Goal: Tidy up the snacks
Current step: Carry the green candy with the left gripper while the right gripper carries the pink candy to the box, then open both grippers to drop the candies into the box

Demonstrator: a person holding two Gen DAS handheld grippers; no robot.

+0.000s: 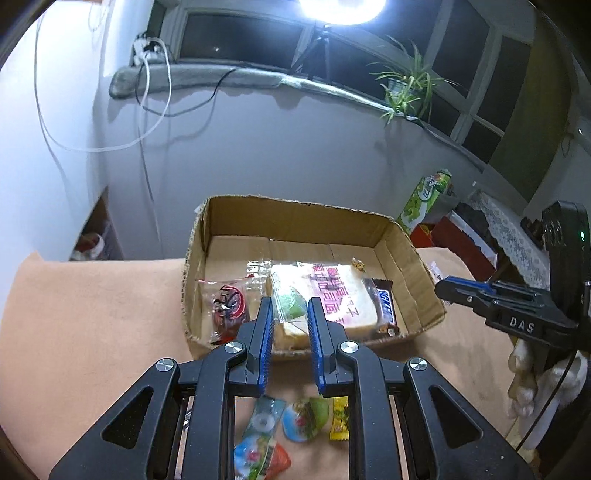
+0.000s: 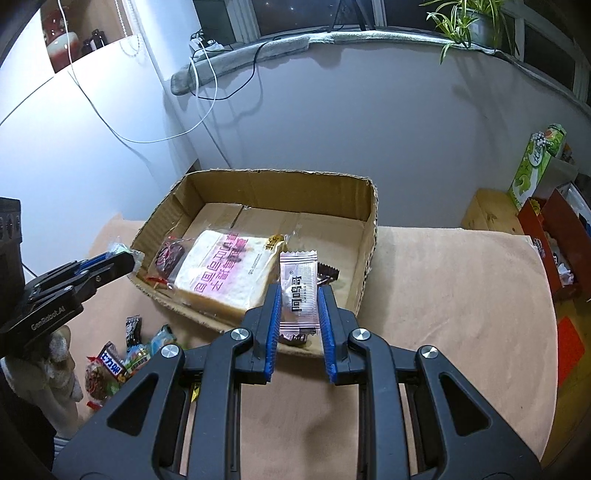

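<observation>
Nearest the cameras: left gripper (image 1: 290, 308) clamps a clear packet with a green sweet (image 1: 289, 303); right gripper (image 2: 297, 295) pinches a pale pink wrapper (image 2: 298, 293) upright over the box's near wall.
Surface: peach tablecloth (image 2: 443, 295) covers the table.
Loose snacks: bright wrapped sweets (image 1: 295, 417) lie on the cloth just before the box.
Box: open cardboard box (image 1: 402, 254) holds a bread pack (image 2: 225, 273), a red-printed packet (image 1: 229, 304) and a chocolate bar (image 1: 384, 306).
Beyond: grey wall (image 2: 351, 110), dangling cables (image 1: 155, 96).
Farthest: sill with potted plant (image 1: 406, 85), dark window (image 1: 240, 37), bright lamp (image 1: 343, 9).
Right side: green carton (image 2: 535, 162) and red box (image 2: 561, 236).
</observation>
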